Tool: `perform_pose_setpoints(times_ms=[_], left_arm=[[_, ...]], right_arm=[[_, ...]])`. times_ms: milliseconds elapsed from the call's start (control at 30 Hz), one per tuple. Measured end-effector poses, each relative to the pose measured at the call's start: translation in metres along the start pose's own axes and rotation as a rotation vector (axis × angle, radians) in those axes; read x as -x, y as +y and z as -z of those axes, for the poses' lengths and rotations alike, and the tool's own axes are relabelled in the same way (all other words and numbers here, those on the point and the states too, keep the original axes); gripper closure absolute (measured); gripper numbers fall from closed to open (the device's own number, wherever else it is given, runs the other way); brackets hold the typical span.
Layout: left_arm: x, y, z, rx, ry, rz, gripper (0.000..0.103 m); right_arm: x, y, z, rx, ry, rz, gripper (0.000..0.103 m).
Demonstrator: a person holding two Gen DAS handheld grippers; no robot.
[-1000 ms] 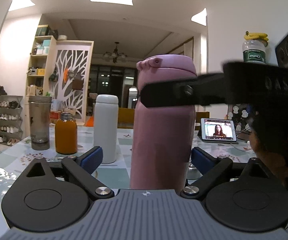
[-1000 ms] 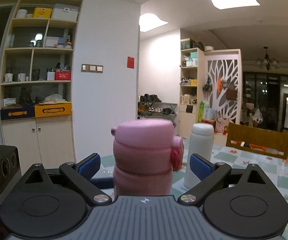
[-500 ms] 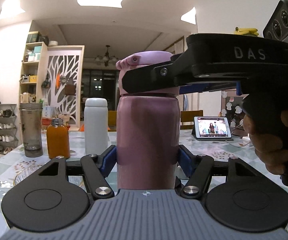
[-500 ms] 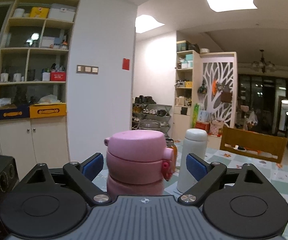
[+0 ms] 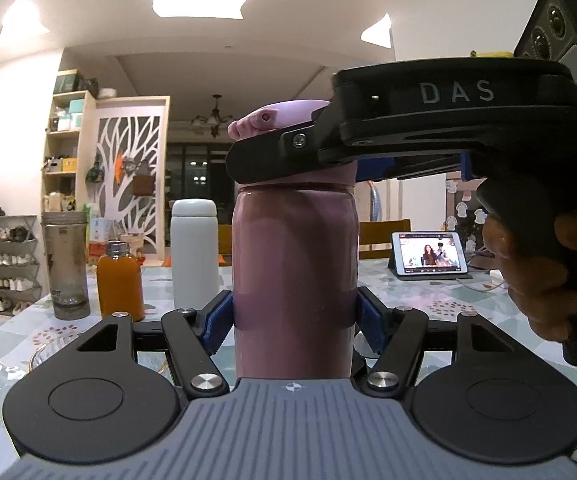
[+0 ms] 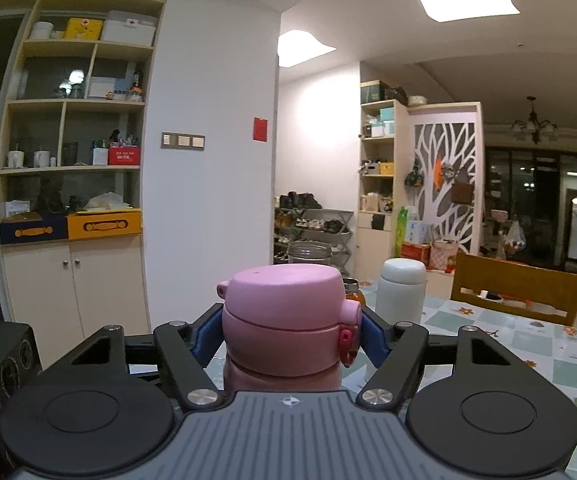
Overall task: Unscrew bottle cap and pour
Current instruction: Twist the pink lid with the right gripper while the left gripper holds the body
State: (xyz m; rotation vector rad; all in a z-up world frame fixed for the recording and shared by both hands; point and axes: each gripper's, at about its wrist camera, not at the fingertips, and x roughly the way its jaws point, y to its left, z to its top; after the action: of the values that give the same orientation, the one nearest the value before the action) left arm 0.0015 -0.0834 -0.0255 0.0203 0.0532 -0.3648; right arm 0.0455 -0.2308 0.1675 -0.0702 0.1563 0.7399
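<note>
A tall pink bottle (image 5: 294,264) stands upright on the table. My left gripper (image 5: 294,320) is shut on its lower body, blue pads pressed to both sides. Its pink cap (image 6: 288,304) has a hinge lug on the left and a red button on the right. My right gripper (image 6: 290,332) is shut on the cap, pads touching both sides. In the left wrist view the right gripper (image 5: 408,132) reaches in from the right and covers most of the cap (image 5: 276,118).
On the tiled table (image 5: 428,300) stand a white bottle (image 5: 194,254), an orange bottle (image 5: 120,280) and a clear tumbler (image 5: 65,264) at the left. A tablet (image 5: 430,258) plays at the right. A wooden chair (image 6: 516,286) is behind the table.
My left gripper closed on the bottle's body. My right gripper settled lower around the cap and closed on it.
</note>
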Motion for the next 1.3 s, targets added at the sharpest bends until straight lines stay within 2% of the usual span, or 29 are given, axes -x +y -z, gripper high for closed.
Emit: perform_pose_setpoints(times_ms=[200, 433, 633, 800, 1067, 1300], left_arm=[[0.000, 0.010, 0.000, -0.012, 0.008, 0.053, 0.036], [-0.002, 0.023, -0.001, -0.039, 0.019, 0.129, 0.036], [-0.005, 0.035, 0.000, -0.059, 0.022, 0.184, 0.036], [-0.006, 0.034, 0.001, -0.049, 0.018, 0.181, 0.036], [-0.007, 0.025, 0.004, -0.031, 0.011, 0.123, 0.036], [-0.003, 0.018, 0.003, -0.033, 0.013, 0.068, 0.036]], right_arm=[[0.001, -0.008, -0.002, 0.023, 0.002, -0.068, 0.032], [0.003, -0.032, -0.007, 0.059, 0.006, -0.224, 0.032], [0.004, -0.041, -0.014, 0.072, 0.005, -0.275, 0.032], [0.006, -0.049, -0.020, 0.083, 0.003, -0.314, 0.031], [0.010, -0.037, -0.019, 0.118, -0.010, -0.241, 0.027], [0.008, -0.013, -0.017, 0.113, -0.001, -0.113, 0.020]])
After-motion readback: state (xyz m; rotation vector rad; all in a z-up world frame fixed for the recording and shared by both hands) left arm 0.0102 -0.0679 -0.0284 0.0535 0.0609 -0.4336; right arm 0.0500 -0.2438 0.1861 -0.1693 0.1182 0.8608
